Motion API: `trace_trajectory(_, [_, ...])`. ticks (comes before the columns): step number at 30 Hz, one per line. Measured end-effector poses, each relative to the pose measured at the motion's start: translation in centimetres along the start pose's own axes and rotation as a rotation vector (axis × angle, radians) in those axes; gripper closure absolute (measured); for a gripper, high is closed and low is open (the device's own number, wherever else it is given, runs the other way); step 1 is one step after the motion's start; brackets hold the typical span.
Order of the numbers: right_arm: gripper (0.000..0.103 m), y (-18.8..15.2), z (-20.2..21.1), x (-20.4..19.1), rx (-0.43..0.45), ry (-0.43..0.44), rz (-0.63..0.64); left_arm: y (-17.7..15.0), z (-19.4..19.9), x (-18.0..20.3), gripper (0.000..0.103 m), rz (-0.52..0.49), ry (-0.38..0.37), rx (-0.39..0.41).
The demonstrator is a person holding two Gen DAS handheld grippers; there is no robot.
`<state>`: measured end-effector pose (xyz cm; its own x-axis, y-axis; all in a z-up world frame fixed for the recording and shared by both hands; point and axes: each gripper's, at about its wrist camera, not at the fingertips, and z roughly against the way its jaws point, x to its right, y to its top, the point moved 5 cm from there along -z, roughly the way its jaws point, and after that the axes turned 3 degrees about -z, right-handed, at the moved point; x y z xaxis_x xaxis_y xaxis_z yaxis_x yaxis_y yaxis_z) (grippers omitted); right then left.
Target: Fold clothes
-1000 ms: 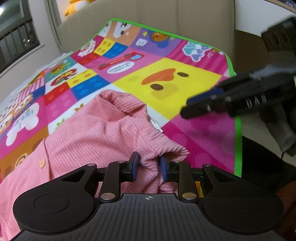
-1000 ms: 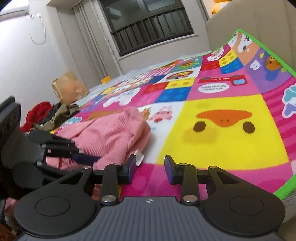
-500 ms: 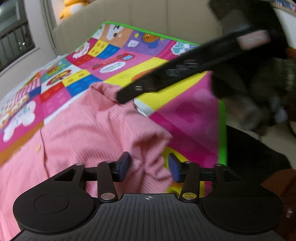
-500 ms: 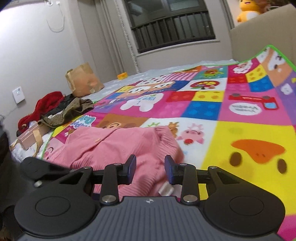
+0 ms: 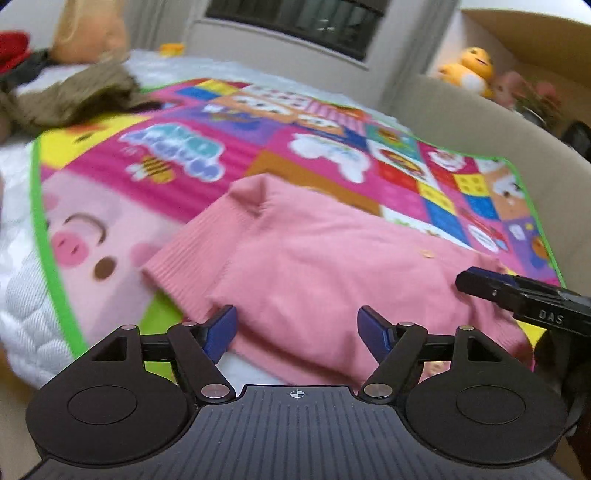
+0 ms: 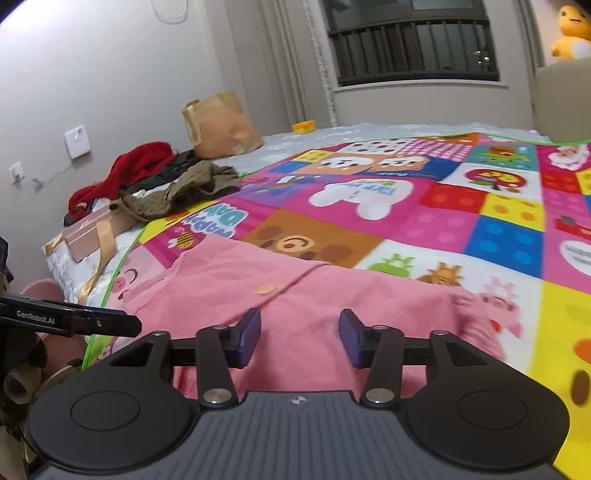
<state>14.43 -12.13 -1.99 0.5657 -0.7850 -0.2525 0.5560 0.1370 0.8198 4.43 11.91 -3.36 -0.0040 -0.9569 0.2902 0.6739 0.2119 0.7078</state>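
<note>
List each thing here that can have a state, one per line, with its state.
Pink cardigan: lying spread on the mat, held by neither tool.
Left tool: open, jaws just widened, empty.
Right tool: open, jaws just widened, empty.
Paper bag: standing upright.

1. A plain pale wall [image 6: 110, 74] runs along the left side of the room and carries a white switch plate [image 6: 77, 141] and a smaller socket [image 6: 16, 172] with a thin cable.
2. A dark window [image 6: 413, 40] with black horizontal bars sits in the far wall; a pale curtain [image 6: 291, 55] hangs to its left.
3. A white quilted mattress [image 5: 22, 295] shows beyond the mat's green border.
4. A beige upholstered headboard [image 5: 461, 122] curves along one side of the bed.
5. A yellow plush toy [image 6: 570, 33] sits on top of the headboard.
6. A brown paper bag [image 6: 218, 125] stands against the wall at the bed's far corner.
</note>
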Motion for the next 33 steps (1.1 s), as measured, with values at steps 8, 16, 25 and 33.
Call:
trace_trajectory(8, [0.046, -0.2, -1.1, 0.2, -0.038, -0.010, -0.018, -0.2, -1.5, -0.4, 0.017, 0.035, -0.015, -0.018])
trace_trajectory(16, [0.044, 0.2, -1.0, 0.4, -0.038, -0.033, -0.022, -0.7, -1.7, -0.4, 0.013, 0.028, -0.024, -0.015])
trace_trajectory(25, [0.049, 0.6, -1.6, 4.1, -0.042, -0.215, 0.017, -0.1, -2.1, 0.3, 0.038, 0.009, -0.111, 0.003])
trace_trajectory(33, [0.057, -2.4, 0.7, 4.5, -0.108, -0.216, -0.012, 4.5, -6.2, -0.7, 0.047, -0.035, -0.154, 0.055])
